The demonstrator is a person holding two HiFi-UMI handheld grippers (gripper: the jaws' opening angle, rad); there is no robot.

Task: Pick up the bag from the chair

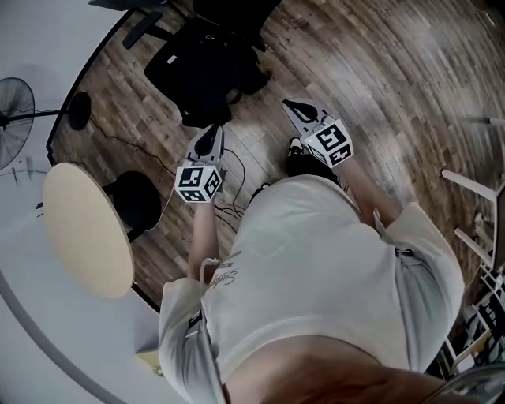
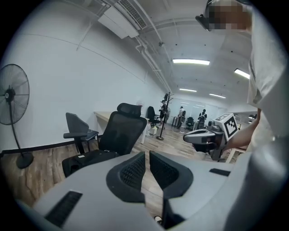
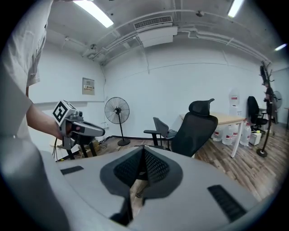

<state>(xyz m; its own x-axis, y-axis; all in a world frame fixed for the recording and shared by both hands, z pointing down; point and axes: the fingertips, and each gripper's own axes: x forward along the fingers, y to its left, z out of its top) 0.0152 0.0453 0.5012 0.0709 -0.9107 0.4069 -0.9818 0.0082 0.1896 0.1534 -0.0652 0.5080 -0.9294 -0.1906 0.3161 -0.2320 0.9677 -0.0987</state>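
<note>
A black bag (image 1: 193, 67) lies on the seat of a black office chair (image 1: 229, 24) ahead of me on the wood floor. In the left gripper view the bag (image 2: 86, 159) rests low on the seat, in front of the mesh backrest (image 2: 119, 131). My left gripper (image 1: 211, 130) points toward the chair, short of it, jaws shut and empty (image 2: 147, 155). My right gripper (image 1: 290, 104) is level with it to the right, also shut with nothing between the pads (image 3: 143, 151). In the right gripper view the chair (image 3: 194, 133) stands ahead and the seat is hidden behind the jaws.
A standing fan (image 1: 12, 110) is at the left by the white wall, and a round pale table (image 1: 87, 229) is beside me. Cables (image 1: 237, 197) trail on the floor by my feet. A grey chair (image 2: 79, 128) and a desk stand behind the black chair.
</note>
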